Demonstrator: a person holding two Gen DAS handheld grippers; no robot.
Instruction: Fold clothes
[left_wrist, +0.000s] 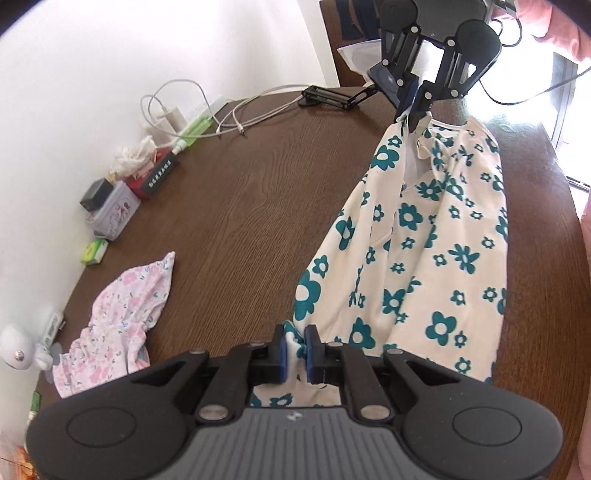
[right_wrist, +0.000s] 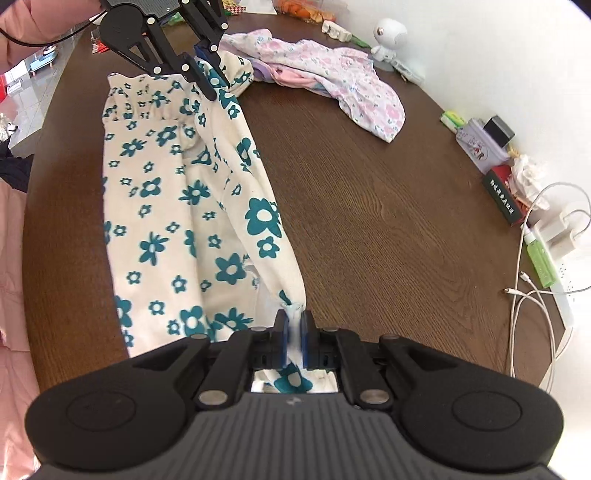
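A cream garment with teal flowers (left_wrist: 424, 236) lies stretched along the near side of the brown table (left_wrist: 251, 192), one edge lifted off the wood. My left gripper (left_wrist: 295, 341) is shut on one end of that edge, cloth pinched between its blue pads. At the far end of the left wrist view, my right gripper (left_wrist: 413, 107) is shut on the other end. In the right wrist view the same garment (right_wrist: 177, 206) runs from my right gripper (right_wrist: 294, 325), shut on bunched cloth, to my left gripper (right_wrist: 205, 81) at the top, which also grips it.
A crumpled pink floral garment (left_wrist: 122, 314) (right_wrist: 332, 74) lies near the wall side. Along the wall sit a tin (left_wrist: 110, 218), a red tissue box (left_wrist: 155, 177), a power strip with white cables (right_wrist: 546, 251) and a small white fan (right_wrist: 391, 37). A pink sleeve (right_wrist: 22, 26) shows at the table edge.
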